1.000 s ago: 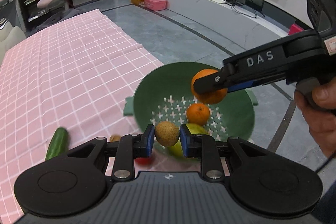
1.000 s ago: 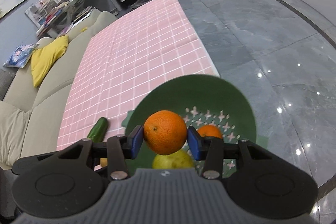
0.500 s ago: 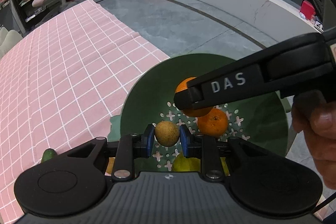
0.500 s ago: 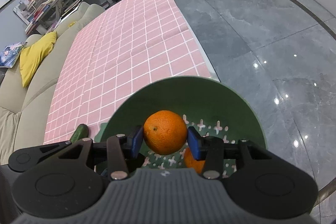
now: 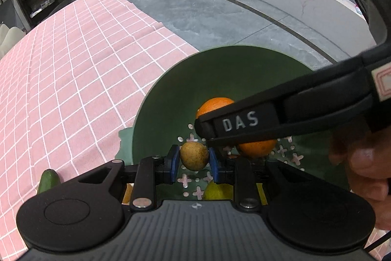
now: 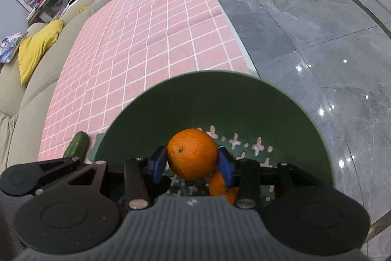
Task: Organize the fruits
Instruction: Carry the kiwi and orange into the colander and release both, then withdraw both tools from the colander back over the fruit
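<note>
My left gripper (image 5: 194, 160) is shut on a small brown-yellow round fruit (image 5: 194, 155) and holds it inside the green strainer bowl (image 5: 171, 94). My right gripper (image 6: 193, 160) is shut on a large orange (image 6: 192, 153), also inside the bowl (image 6: 305, 119). In the left wrist view the right gripper's black arm (image 5: 281, 116) crosses over the bowl and partly hides that orange (image 5: 213, 103). A smaller orange (image 5: 256, 147) and a yellow-green fruit (image 5: 217, 190) lie on the bowl's bottom. The smaller orange shows in the right wrist view (image 6: 220, 187).
The bowl stands at the near corner of a table with a pink checked cloth (image 5: 73, 70). A green cucumber (image 6: 77, 147) lies on the cloth left of the bowl, also in the left wrist view (image 5: 47, 180). Grey floor lies beyond the table's right edge. A beige sofa (image 6: 29, 89) runs along the left.
Both grippers have moved forward and down into the bowl with their fruits still held. The bowl looms larger in both views. The right gripper's arm now crosses lower over the bowl.
</note>
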Tool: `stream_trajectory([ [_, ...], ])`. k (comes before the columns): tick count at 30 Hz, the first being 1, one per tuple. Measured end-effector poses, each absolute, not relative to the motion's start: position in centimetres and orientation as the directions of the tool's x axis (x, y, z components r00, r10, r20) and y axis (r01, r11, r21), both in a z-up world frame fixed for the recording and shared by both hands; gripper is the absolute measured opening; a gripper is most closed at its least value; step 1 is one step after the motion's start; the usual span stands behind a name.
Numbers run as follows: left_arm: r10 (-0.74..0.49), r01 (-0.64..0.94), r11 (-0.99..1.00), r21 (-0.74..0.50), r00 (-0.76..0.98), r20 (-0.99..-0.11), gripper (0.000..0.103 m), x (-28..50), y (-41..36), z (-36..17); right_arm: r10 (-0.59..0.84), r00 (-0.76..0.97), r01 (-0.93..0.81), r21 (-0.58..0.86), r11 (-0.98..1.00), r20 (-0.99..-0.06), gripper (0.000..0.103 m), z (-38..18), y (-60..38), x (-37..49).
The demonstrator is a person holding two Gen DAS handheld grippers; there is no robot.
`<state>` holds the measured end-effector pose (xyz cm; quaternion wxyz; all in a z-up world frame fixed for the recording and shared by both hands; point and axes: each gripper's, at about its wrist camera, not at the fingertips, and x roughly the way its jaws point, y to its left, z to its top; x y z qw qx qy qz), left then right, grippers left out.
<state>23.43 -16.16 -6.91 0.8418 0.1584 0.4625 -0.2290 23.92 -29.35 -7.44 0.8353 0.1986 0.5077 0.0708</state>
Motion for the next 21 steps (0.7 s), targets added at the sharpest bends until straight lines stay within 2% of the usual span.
stream_trajectory([
  [6, -0.237, 0.515, 0.856, 0.048, 0.474, -0.848, 0.032, 23.5, -16.1, -6.8, 0.312, 0.474, 0.082, 0.394, 0.915, -0.823, 0.044, -7.7, -29.3, 24.0],
  [9, -0.246, 0.502, 0.864, 0.032, 0.478, -0.843, 0.043, 23.5, -15.7, -6.4, 0.305, 0.481, 0.088, 0.392, 0.916, -0.822, 0.044, -7.5, -29.5, 24.0],
  [11, -0.254, 0.497, 0.867, 0.026, 0.486, -0.836, 0.054, 23.3, -15.5, -6.0, 0.314, 0.494, 0.093, 0.408, 0.908, -0.811, 0.045, -7.1, -29.8, 23.9],
  [12, -0.259, 0.496, 0.868, 0.023, 0.491, -0.832, 0.056, 23.2, -15.4, -5.9, 0.316, 0.5, 0.095, 0.414, 0.905, -0.806, 0.045, -6.9, -29.9, 23.8],
  [21, -0.296, 0.484, 0.875, 0.006, 0.545, -0.784, 0.057, 21.3, -12.6, -3.0, 0.329, 0.537, 0.086, 0.439, 0.895, -0.776, 0.045, -5.0, -30.2, 23.1],
])
